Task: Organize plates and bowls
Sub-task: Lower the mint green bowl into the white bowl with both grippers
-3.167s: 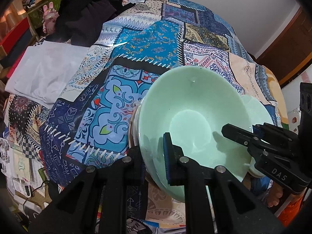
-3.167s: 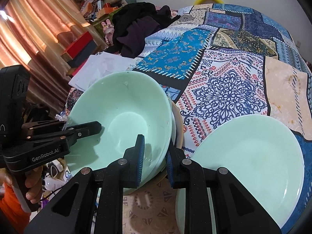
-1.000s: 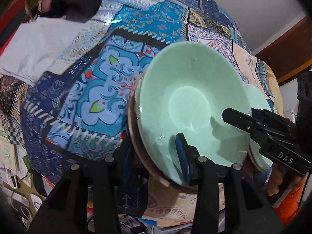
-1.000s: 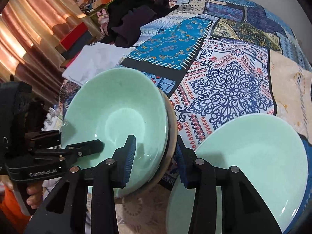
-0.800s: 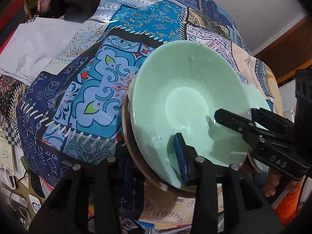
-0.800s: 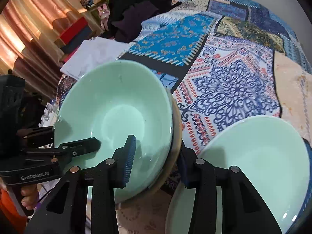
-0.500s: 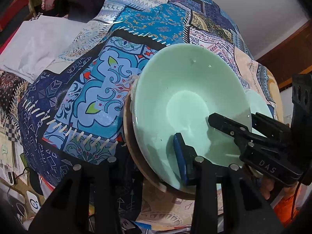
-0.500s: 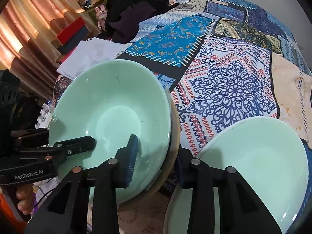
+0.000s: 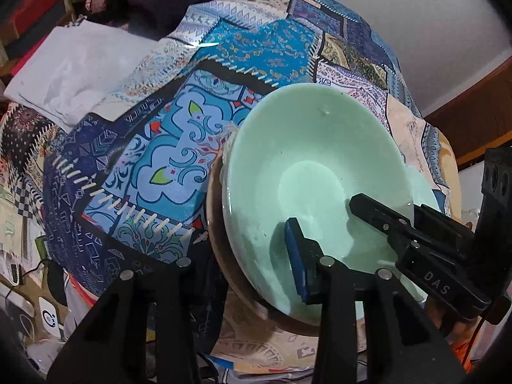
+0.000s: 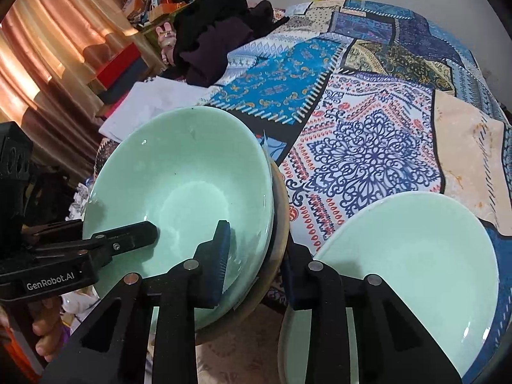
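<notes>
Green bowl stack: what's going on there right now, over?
Both tongs, left and right, clamped on the bowl stack; right just tightened. Green plate sits alongside on the quilt. Nothing blocking.

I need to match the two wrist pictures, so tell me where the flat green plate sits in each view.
Left wrist: only a sliver of the flat green plate shows at right, behind the green bowl.
Right wrist: the plate fills the lower right, beside the bowl.
Shared landmark: the white folded cloth on the patchwork cover.
</notes>
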The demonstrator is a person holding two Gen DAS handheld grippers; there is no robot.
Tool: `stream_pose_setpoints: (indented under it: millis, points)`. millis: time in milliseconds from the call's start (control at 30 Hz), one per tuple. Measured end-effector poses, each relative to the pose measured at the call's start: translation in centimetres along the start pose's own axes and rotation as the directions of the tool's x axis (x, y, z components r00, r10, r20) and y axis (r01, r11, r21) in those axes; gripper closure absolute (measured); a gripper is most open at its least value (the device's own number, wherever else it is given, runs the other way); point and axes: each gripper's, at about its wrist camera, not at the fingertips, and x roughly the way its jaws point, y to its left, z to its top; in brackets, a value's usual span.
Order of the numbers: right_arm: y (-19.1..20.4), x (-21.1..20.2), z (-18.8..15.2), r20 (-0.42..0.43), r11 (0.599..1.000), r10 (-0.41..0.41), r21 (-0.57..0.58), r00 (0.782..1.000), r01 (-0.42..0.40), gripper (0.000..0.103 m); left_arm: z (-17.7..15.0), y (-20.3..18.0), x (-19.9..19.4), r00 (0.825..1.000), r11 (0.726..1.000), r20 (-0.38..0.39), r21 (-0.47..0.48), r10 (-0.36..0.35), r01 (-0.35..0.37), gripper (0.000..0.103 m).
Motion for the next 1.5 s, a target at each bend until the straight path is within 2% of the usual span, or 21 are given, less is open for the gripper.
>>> stream_pose_setpoints:
  millis: [400, 633, 1133, 1500]
  points:
    - [-1.6, -4.5, 0.4, 0.09, 0.999, -0.022, 0.035, 0.996, 0.018, 0.077, 0.9, -3.6, -2.9, 0.998, 0.997, 0.058, 0.068, -0.024, 0.02, 0.065]
    - [-3.4, -7.1, 0.2, 0.134, 0.996, -0.067, 0.065, 0.989, 0.059, 0.077, 1.1, -6.7, -3.5, 0.996, 0.991, 0.075, 0.131, -0.047, 0.037, 0.065]
    - [-7.6, -11.1, -2.1, 0.178, 0.984, -0.131, 0.146, 0.975, 0.106, 0.077, 0.5, -13.2, -2.7, 0.995, 0.967, 0.041, 0.24, -0.093, 0.081, 0.065]
    - [-10.5, -11.3, -3.9, 0.15, 0.974, -0.146, 0.196, 0.978, 0.115, 0.077, -0.3, -16.5, -0.4, 0.996, 0.956, -0.023, 0.282, -0.083, 0.086, 0.065]
